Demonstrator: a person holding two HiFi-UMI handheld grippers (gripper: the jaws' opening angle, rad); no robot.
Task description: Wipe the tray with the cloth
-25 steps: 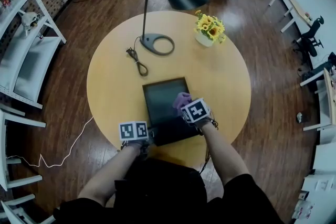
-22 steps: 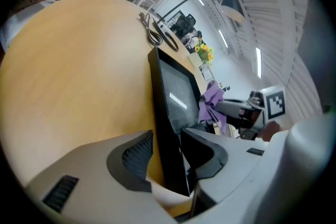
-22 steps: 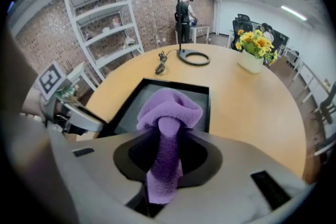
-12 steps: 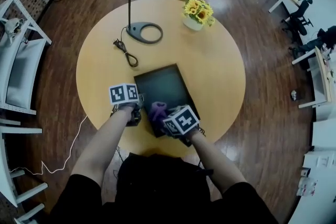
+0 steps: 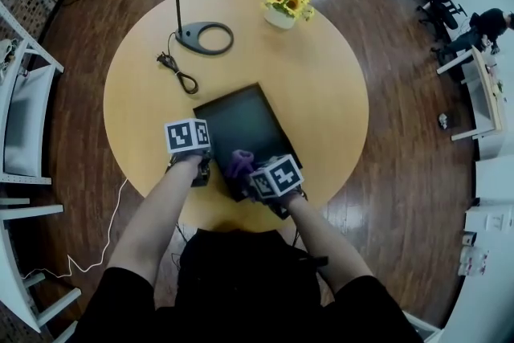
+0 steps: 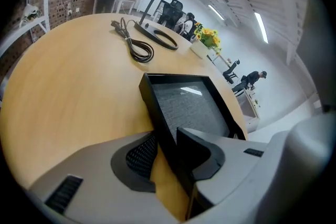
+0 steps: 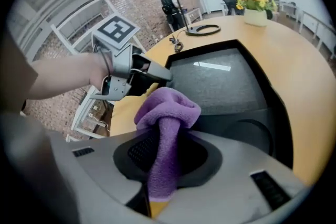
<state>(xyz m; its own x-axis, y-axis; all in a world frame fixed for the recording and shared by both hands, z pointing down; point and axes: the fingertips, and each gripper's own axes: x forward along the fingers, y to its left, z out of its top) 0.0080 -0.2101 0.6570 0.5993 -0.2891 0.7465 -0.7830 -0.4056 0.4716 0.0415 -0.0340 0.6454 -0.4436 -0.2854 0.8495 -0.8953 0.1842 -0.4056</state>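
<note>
A black rectangular tray (image 5: 241, 120) lies on the round wooden table (image 5: 321, 92), near its front edge. My right gripper (image 5: 246, 175) is shut on a purple cloth (image 5: 239, 163) and holds it over the tray's near left part. In the right gripper view the cloth (image 7: 168, 113) bunches up between the jaws, above the tray (image 7: 226, 84). My left gripper (image 5: 202, 171) is at the tray's left side. In its own view the left gripper (image 6: 165, 147) has the tray's side wall (image 6: 157, 113) between its jaws, which have just been closing and now pinch it.
A black lamp base (image 5: 205, 38) and its coiled cord (image 5: 178, 72) lie beyond the tray at the back left. A pot of yellow flowers (image 5: 281, 0) stands at the far edge. White shelving (image 5: 24, 116) stands on the floor at the left.
The right gripper has carried the cloth from the tray's right side to its near left part. The left gripper has moved from the tray's near corner up along its left side.
</note>
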